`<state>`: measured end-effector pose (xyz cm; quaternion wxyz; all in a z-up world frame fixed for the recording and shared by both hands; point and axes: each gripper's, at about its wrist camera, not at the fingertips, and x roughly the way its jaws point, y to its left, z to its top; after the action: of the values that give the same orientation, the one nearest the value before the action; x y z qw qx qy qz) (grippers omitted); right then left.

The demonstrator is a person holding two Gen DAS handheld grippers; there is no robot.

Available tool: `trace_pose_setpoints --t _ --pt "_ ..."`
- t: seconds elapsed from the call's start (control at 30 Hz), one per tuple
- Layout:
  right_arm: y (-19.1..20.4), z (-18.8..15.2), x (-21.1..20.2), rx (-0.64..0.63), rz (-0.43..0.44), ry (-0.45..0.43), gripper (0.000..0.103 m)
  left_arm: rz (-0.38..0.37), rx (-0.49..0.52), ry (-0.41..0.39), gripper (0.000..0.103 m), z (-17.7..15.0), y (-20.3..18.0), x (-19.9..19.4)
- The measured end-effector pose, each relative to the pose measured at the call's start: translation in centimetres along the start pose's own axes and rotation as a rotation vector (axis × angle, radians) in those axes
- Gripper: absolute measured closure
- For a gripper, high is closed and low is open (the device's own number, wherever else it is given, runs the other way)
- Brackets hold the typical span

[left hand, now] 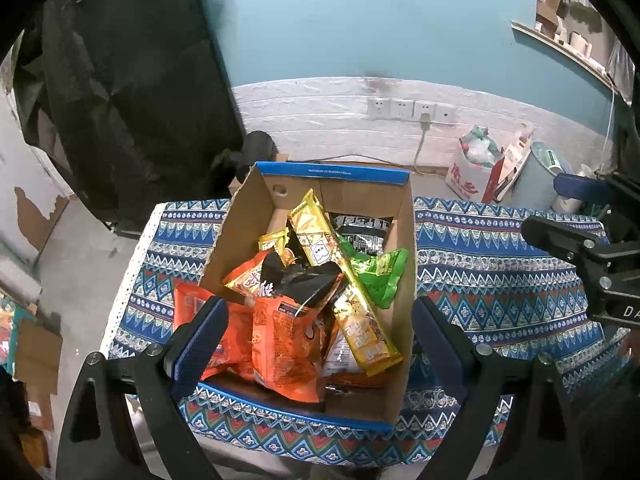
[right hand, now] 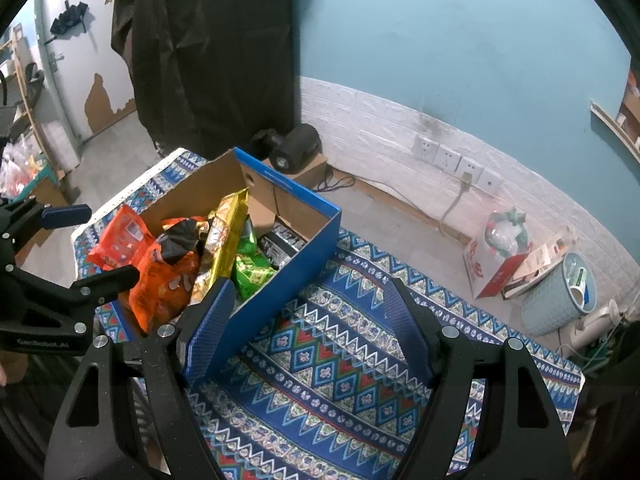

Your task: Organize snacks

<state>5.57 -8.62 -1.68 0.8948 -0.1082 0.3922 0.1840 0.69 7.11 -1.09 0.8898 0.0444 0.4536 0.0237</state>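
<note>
— What are your fingers doing?

— My left gripper point(left hand: 320, 344) is spread wide with nothing clamped between its blue pads point(left hand: 200, 340). It hangs over the near end of the cardboard box point(left hand: 404, 320), one pad in front of an orange packet point(left hand: 208, 320) at the box's left corner, the other just outside the right wall. My right gripper point(right hand: 308, 328) is spread just as wide and grips nothing; below it is only the patterned tablecloth point(right hand: 340, 360), with its left pad close beside the box's blue outer wall point(right hand: 280, 280).

— And the snacks?

— All heaped in the box: a long yellow packet point(left hand: 340, 276) lies diagonally on top, an orange-and-black bag point(left hand: 292, 320) is propped at the near end, green packets point(left hand: 380, 276) sit against the right wall, and a dark packet point(left hand: 360, 232) lies toward the far end.

— Beyond that?

— The box stands on the cloth-covered table. Behind are a white carton point(right hand: 492, 264) and a pale blue bin point(right hand: 560, 296) on the floor, and wall sockets point(left hand: 412, 109).
</note>
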Motion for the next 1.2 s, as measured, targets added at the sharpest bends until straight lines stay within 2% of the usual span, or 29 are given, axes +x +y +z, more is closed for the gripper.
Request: trace_pose_setpoints --t 0.5,1.2 --pt "-0.04 -0.04 0.05 -0.001 -0.001 0.001 0.027 0.01 0.006 0.009 0.009 -0.16 -0.35 0.22" --pt "-0.28 -0.19 0.16 -0.003 -0.001 0.005 0.027 -0.018 0.023 0.02 0.009 -0.46 -0.96 0.14"
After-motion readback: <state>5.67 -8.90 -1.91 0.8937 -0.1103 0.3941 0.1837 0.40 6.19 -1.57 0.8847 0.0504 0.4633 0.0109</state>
